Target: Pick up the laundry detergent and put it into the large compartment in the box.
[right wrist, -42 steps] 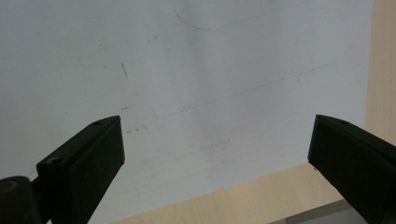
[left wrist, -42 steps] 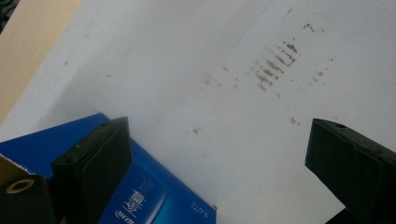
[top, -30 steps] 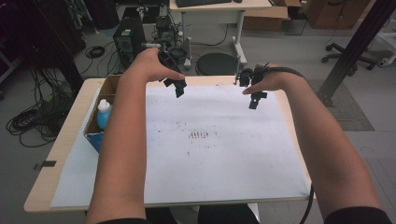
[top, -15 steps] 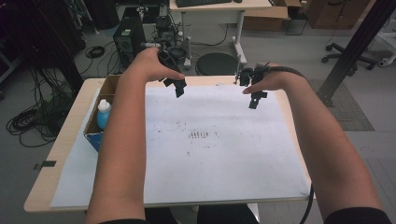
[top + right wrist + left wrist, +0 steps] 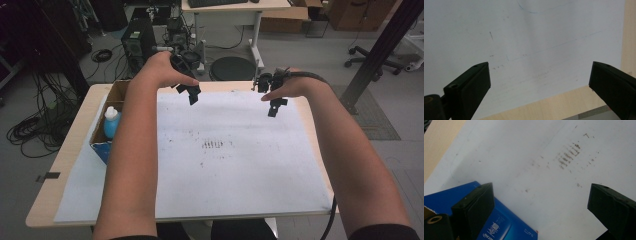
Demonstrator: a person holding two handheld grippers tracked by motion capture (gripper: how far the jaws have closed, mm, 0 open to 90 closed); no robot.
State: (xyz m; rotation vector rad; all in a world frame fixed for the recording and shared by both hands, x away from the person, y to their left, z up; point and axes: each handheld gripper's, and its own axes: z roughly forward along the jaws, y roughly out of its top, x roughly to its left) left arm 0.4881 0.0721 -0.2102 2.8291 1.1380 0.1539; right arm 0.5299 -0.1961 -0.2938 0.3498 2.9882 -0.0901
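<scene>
Grippers, left [image 5: 192,95] and right [image 5: 274,107], are hovering wide open above stained paper [image 5: 225,165]; blue box [image 5: 102,145] is sitting at frame left.

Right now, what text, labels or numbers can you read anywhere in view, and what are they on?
Blue box: white characters printed on its side, upside down in the left gripper view, too blurred to read.
White paper sheet: a row of short dark marks, smudges rather than writing.
Bottle in the box: no label legible.

Blue box [image 5: 499,225], smudged white paper [image 5: 240,165]
</scene>
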